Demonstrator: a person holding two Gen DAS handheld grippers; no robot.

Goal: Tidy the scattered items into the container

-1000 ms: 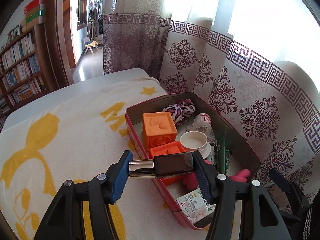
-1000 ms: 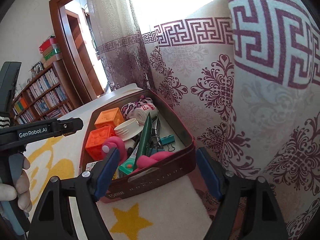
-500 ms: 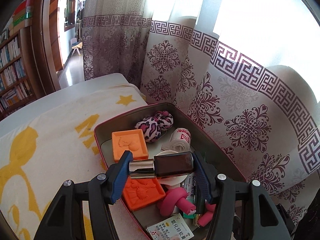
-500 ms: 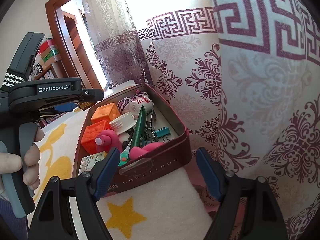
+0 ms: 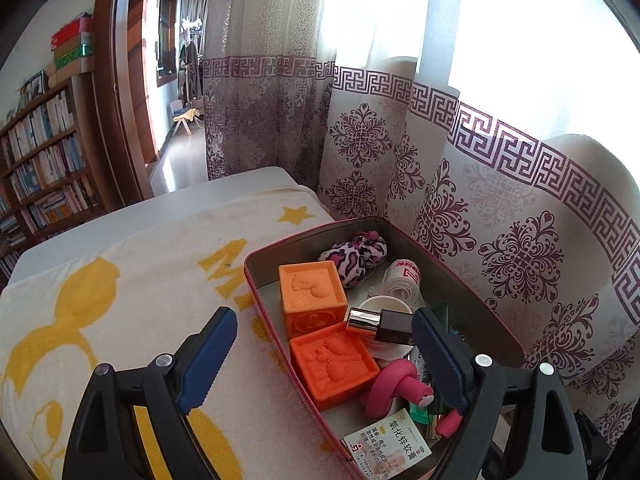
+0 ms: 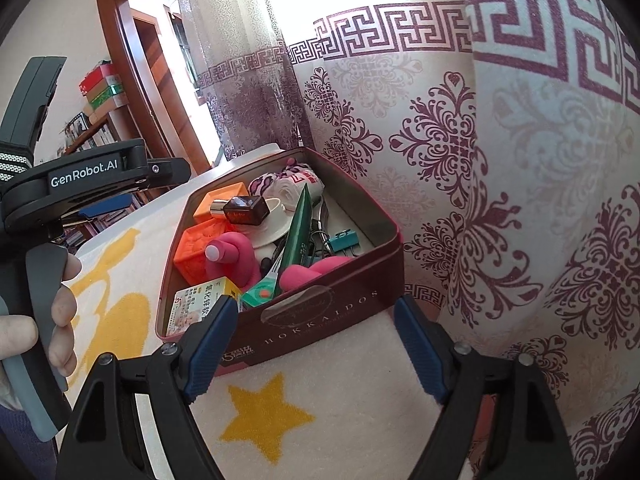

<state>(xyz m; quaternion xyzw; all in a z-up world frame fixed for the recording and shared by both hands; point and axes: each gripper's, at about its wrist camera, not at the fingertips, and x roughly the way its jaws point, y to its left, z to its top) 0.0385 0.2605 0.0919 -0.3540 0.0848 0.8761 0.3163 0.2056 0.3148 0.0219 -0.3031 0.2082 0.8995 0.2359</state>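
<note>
A dark red tin (image 5: 496,322) (image 6: 320,316) sits on a white towel with yellow print. It holds two orange blocks (image 5: 312,300), a pink toy (image 5: 396,388), a white lid, a leopard scrunchie and a medicine box (image 5: 388,444). A small dark bottle with a silver cap (image 5: 380,325) (image 6: 244,209) lies loose on top of the items. My left gripper (image 5: 324,360) is open above the tin's near left part. My right gripper (image 6: 312,344) is open and empty, at the tin's near end wall.
A patterned curtain (image 5: 500,208) hangs close behind and to the right of the tin. The towel (image 5: 120,300) stretches left. A bookshelf (image 5: 36,160) and a doorway stand far left. The left gripper's body (image 6: 80,184) and a hand show at left in the right wrist view.
My left gripper carried the bottle over the tin, then opened; the bottle now rests on the items inside. The right gripper stayed open beside the tin.
</note>
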